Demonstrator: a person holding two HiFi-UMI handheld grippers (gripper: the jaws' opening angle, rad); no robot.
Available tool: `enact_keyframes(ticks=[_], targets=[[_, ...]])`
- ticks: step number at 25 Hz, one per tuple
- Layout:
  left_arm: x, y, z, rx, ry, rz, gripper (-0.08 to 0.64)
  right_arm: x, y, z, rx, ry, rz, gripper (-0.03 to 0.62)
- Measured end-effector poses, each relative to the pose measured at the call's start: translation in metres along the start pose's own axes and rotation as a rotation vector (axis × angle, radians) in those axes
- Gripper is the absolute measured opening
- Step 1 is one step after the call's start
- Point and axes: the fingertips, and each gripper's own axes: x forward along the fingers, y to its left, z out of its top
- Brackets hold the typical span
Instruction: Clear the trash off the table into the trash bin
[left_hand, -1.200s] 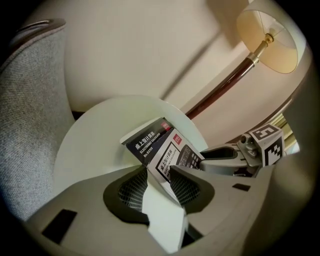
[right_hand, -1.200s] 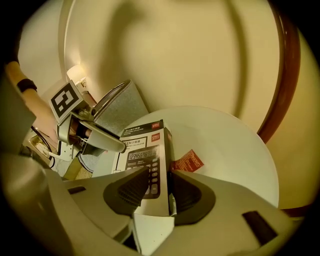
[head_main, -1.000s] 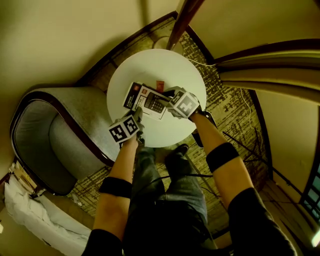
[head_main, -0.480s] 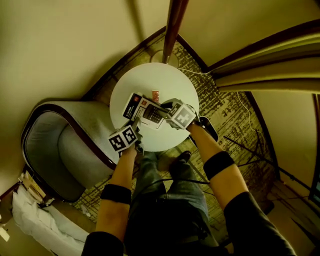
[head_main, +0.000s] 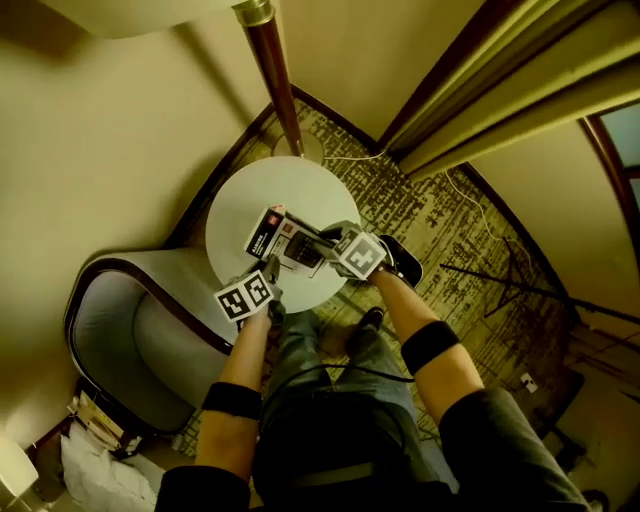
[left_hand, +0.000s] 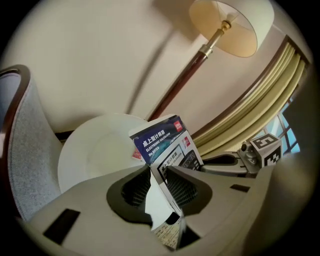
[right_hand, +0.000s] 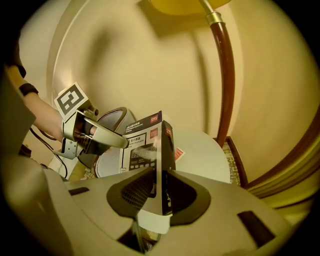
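Head view: armchair (head_main: 130, 335) flanks table (head_main: 250, 195) beneath box (head_main: 278, 234) (lamp pole (head_main: 273, 72) behind)

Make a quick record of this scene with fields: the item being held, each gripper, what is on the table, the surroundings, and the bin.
held item: calculator box, looks lifted off the round table
left gripper: shut on one end of the box
right gripper: shut on the box's other edge, jaws have just been closing
on table: small red wrapper
nearby: armchair, floor lamp, curtain
trash bin: not seen in any view
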Motion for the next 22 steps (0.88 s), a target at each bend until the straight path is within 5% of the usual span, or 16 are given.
enact_keyframes(ticks=[9,22], targets=[[0.039,-0.124,-0.043,0.215,0.14,-0.144,0.092,-0.106,-0.038,-0.093,0.203,-0.075,-0.179,0.104],[0.083,-0.301,-0.176,0.537,0.386,-0.348,0.087,-0.248,-0.037,-0.29,0.562,-0.161,-0.438,0.101]])
